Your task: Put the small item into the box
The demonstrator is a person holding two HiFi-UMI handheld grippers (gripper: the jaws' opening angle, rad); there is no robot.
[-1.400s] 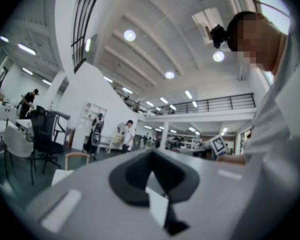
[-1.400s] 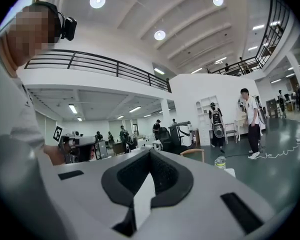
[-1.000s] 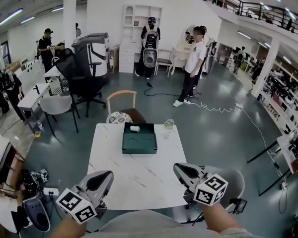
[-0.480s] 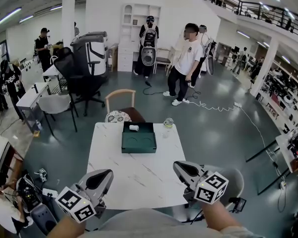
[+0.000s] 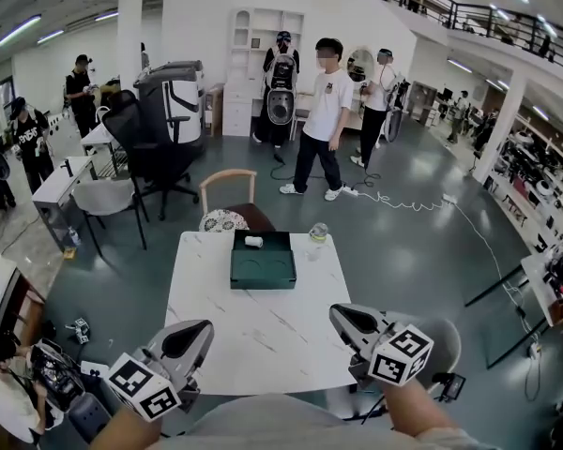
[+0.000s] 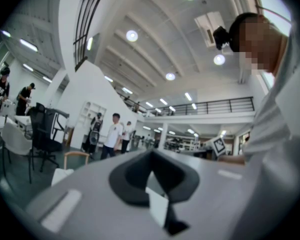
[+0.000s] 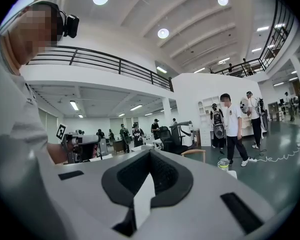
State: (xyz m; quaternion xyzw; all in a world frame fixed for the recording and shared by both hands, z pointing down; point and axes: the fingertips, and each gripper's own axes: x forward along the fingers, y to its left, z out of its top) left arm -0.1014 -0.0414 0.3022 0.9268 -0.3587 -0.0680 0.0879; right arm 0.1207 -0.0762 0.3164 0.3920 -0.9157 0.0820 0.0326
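A dark green box (image 5: 263, 262) stands at the far middle of the white marble table (image 5: 253, 336). A small white item (image 5: 254, 242) lies at the box's far end, within its outline. Both grippers hang over the near edge of the table, well short of the box. My left gripper (image 5: 202, 329) is at the near left and my right gripper (image 5: 337, 314) at the near right. In the gripper views the jaws of the left gripper (image 6: 152, 155) and the right gripper (image 7: 150, 155) are shut together with nothing between them.
A clear cup (image 5: 319, 234) stands at the table's far right, beside the box. A wooden chair (image 5: 229, 204) is tucked behind the table. Black office chairs (image 5: 155, 143) and desks stand at the left. Several people (image 5: 321, 111) stand farther back.
Neither gripper has moved, nor has the box. A person in a white shirt in the background has walked to the left.
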